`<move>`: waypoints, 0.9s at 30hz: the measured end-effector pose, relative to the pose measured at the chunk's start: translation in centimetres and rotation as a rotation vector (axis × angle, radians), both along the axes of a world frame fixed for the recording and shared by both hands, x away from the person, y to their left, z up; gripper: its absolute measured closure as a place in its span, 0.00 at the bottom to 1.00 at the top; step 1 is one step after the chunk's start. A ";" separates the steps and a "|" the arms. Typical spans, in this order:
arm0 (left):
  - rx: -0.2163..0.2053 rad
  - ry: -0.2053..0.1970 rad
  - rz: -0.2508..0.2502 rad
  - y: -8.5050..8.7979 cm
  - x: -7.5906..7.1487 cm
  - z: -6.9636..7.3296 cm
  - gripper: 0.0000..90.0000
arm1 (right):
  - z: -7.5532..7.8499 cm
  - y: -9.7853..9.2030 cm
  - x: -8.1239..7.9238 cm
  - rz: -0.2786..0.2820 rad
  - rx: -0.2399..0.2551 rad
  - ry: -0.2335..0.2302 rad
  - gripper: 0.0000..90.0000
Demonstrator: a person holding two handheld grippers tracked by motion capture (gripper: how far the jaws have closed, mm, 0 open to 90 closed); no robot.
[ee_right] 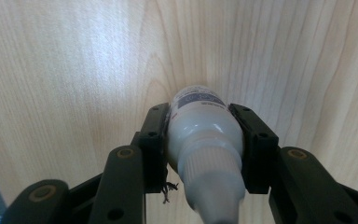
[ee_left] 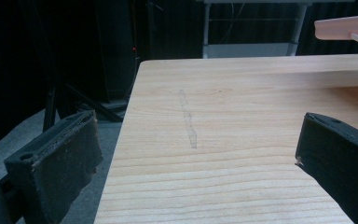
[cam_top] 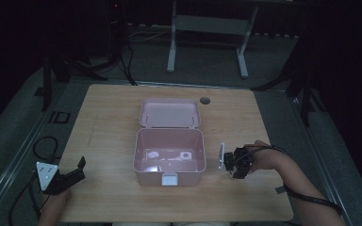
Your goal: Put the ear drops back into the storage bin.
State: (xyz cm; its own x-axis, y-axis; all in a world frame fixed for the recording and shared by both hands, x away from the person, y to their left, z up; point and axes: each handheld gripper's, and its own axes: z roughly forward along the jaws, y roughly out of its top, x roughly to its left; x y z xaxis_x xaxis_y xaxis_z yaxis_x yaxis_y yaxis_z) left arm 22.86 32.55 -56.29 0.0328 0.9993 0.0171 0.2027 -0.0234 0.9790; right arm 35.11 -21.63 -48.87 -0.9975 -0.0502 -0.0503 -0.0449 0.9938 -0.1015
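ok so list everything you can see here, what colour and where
table: 1, light wood, centre
box: 1, pink, mid table, lid open toward the far side, pale items inside too dim to name
bottle: 1, white with ribbed cap, between the right tool's jaws
hole: 1, dark, far edge of table
frame: 1, pale grey, on floor beyond table
left tool: 1, black, open, near-left table edge
right tool: 1, black, shut on bottle, right of box

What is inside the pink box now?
Inside the open pink box lie a few small pale items; what they are cannot be told. The near wall hides some floor.
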 end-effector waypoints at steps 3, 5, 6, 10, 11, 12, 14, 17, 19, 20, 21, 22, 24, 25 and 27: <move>0.001 0.000 0.000 0.0 0.0 0.0 0.00 | 0.2 0.4 -0.5 0.037 0.003 -0.009 0.66; 0.000 0.000 0.001 0.0 0.0 0.0 0.00 | 0.5 0.5 -0.6 0.037 0.007 -0.005 0.66; 0.001 0.001 0.001 0.0 0.0 0.0 0.00 | 0.6 0.6 -0.6 0.035 0.006 -0.003 0.66; 0.002 0.000 0.001 0.0 0.0 0.0 0.00 | 1.1 0.7 -0.7 0.032 0.010 0.007 0.66; 0.002 0.000 0.001 0.0 0.0 0.0 0.00 | 1.3 0.7 -0.8 0.027 0.009 0.009 0.66; 0.001 0.000 0.002 0.0 0.0 0.0 0.00 | 1.5 0.8 -0.8 0.034 0.014 0.005 0.66; 0.001 0.001 0.002 0.0 0.0 0.0 0.00 | 1.9 0.8 -0.9 0.028 0.024 0.014 0.66; -0.001 0.003 0.003 0.0 0.0 0.0 0.00 | 2.7 0.9 -1.0 0.029 0.029 0.009 0.66; 0.001 0.002 0.002 0.0 0.0 0.0 0.00 | 3.3 1.0 -1.0 0.019 0.028 0.009 0.66; 0.002 0.002 0.002 0.0 0.0 0.0 0.00 | 3.6 1.0 -1.1 0.020 0.023 0.007 0.66; 0.002 0.001 0.001 0.0 0.0 0.0 0.00 | 3.9 1.0 -1.1 0.019 0.024 0.003 0.66; 0.002 0.001 0.001 0.0 0.0 0.0 0.00 | 3.9 1.0 -1.1 0.019 0.024 0.003 0.66; 0.002 0.001 0.002 0.0 0.0 0.0 0.00 | 4.7 1.1 -1.3 0.018 0.026 0.005 0.66; 0.002 0.001 0.002 0.0 0.0 0.0 0.00 | 5.1 1.1 -1.4 0.016 0.030 0.011 0.66; 0.002 0.001 0.002 0.0 0.0 0.0 0.00 | 5.6 1.2 -1.5 0.016 0.032 0.010 0.66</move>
